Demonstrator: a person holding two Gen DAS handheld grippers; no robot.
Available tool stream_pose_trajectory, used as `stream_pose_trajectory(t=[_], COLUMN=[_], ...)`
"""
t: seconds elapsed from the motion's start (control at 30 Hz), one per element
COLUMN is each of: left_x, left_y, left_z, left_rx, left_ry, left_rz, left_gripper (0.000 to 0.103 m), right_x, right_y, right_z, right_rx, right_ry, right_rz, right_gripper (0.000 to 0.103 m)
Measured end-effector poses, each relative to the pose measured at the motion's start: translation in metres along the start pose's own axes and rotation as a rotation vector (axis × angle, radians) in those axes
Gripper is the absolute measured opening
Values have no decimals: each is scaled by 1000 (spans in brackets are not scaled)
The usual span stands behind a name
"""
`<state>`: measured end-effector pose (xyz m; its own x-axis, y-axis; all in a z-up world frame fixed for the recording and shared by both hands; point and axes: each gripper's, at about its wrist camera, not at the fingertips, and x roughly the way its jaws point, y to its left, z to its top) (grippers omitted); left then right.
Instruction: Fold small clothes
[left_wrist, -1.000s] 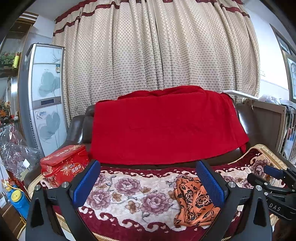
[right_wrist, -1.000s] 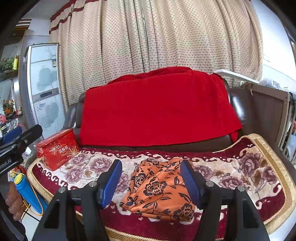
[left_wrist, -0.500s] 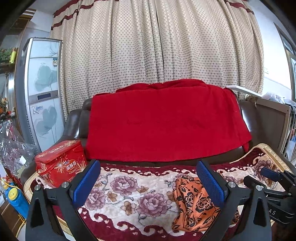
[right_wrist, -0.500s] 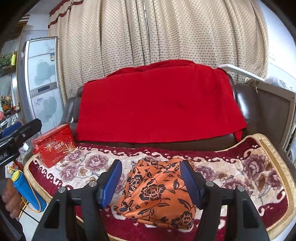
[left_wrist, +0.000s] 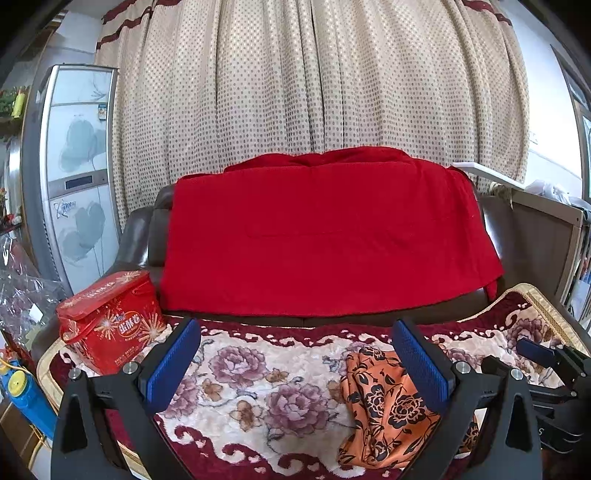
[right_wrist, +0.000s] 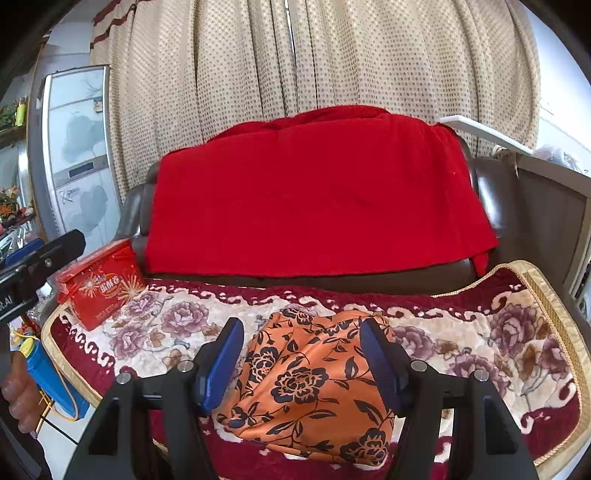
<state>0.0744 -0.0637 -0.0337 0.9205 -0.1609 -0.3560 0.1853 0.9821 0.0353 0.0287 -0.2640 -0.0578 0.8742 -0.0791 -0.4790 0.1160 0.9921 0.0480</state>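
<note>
An orange cloth with black flowers (right_wrist: 306, 380) lies crumpled on the flowered blanket (right_wrist: 480, 343) near the sofa seat's front edge. My right gripper (right_wrist: 301, 354) hovers just in front of it, open, with its blue pads framing the cloth and not touching it. In the left wrist view the same orange cloth (left_wrist: 384, 402) sits low on the right, partly behind the right finger. My left gripper (left_wrist: 295, 358) is open over bare blanket (left_wrist: 258, 387), left of the cloth. The right gripper (left_wrist: 546, 362) shows at that view's right edge.
A red gift box (left_wrist: 107, 321) stands at the blanket's left end. A red throw (left_wrist: 325, 236) covers the sofa back, with dotted curtains (left_wrist: 314, 85) behind. A blue bottle (right_wrist: 48, 376) and a hand (right_wrist: 18, 391) show at lower left. A cabinet (left_wrist: 77, 170) stands left.
Both grippers have moved closer to the sofa and slightly down; the cloth and blanket look larger and nearer. Neither gripper has changed its opening.
</note>
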Motion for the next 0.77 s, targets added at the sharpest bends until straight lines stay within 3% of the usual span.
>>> stream_pose_trajectory(t=[0.5,0.67,0.77], left_x=[32,53,84], left_y=[-4,-6,0], left_z=[-5,-8,-12], left_rx=[5,-8,-41], left_ry=[24,45,97], left_rz=[-5,-69,-104], left_gripper=[103,103,103], right_x=[32,50,68], right_y=[0,-8,-25], right_z=[3,1,-1], right_rx=[-7,7,-6], right_ry=[33,58,60], right_rz=[10,16,12], right_gripper=[69,69,69])
